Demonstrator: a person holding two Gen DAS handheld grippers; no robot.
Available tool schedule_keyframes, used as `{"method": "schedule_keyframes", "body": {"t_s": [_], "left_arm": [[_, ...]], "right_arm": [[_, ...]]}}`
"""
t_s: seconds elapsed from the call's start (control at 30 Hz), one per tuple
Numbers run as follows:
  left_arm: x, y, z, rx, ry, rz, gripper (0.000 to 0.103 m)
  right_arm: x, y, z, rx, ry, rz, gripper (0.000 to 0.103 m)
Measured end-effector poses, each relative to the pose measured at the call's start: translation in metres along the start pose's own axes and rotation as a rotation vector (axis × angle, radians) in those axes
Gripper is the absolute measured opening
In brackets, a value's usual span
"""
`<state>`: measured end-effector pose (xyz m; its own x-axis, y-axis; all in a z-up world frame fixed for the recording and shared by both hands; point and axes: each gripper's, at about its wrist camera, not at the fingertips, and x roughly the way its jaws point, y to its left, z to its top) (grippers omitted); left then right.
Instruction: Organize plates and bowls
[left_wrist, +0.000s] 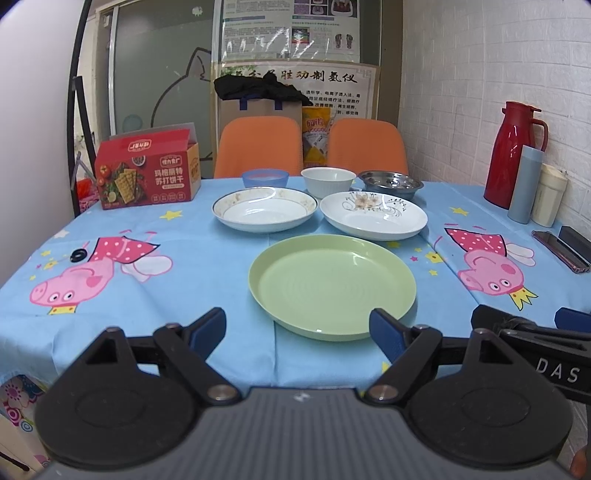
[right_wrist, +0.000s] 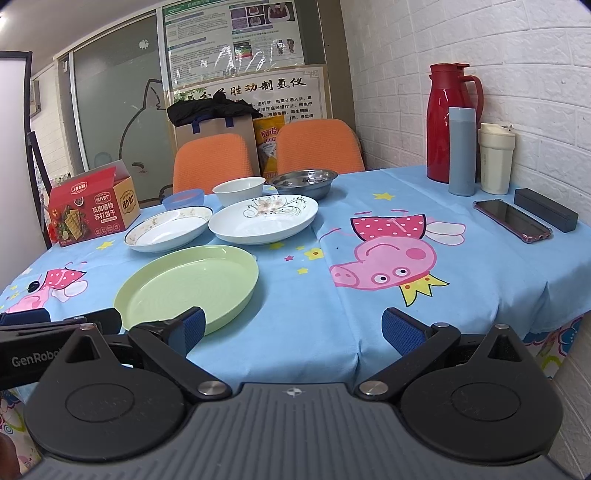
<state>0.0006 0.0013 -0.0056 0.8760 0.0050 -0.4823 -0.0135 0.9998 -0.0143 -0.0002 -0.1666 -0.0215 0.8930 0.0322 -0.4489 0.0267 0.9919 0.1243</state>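
Tableware spread across a surface (left_wrist: 192, 258) under a blue cartoon-pig cloth, nothing stacked yet. At far left edge, a red cracker box (left_wrist: 147, 171). Next, toward far edge: small blue bowl (left_wrist: 265, 178), white bowl (left_wrist: 328, 180), steel bowl (left_wrist: 390, 182), in a row. In front of these, two white plates side by side: gold-rimmed plate (left_wrist: 265, 208) on left, flower-patterned plate (left_wrist: 373, 214) on right, rims near but apart. Nearest the front edge, a green plate (left_wrist: 332, 286), alone, flat. At right edge by the wall: red jug (left_wrist: 513, 155), grey-blue flask (left_wrist: 524, 184), cream cup (left_wrist: 550, 195), phone (right_wrist: 511, 219), black case (right_wrist: 545, 208).

Green plate probably plastic: light, stiff, smooth, likely to slide on cloth; best pinched at the raised near rim. White plates and white bowl likely ceramic: heavier, glossy, slippery, chippable; rim grip with firm closure, gentle set-down when stacking. Steel bowl light, tough, slick.

Left gripper (left_wrist: 297, 328) hovering at front edge, fingers (left_wrist: 208, 328) spread wide, holding nothing; right-hand pad overlapping green plate's near rim in the view, contact not certain. Right gripper (right_wrist: 291, 332) beside it, fingers (right_wrist: 402, 332) equally spread, empty, above bare cloth.
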Motion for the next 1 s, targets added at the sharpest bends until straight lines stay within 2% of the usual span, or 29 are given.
{"method": "schedule_keyframes", "body": {"t_s": [1.0], "left_arm": [[0.0025, 0.0023, 0.0021, -0.004, 0.018, 0.005, 0.082]], "right_arm": [[-0.0006, 0.0053, 0.0014, -0.009, 0.001, 0.003, 0.103]]}}
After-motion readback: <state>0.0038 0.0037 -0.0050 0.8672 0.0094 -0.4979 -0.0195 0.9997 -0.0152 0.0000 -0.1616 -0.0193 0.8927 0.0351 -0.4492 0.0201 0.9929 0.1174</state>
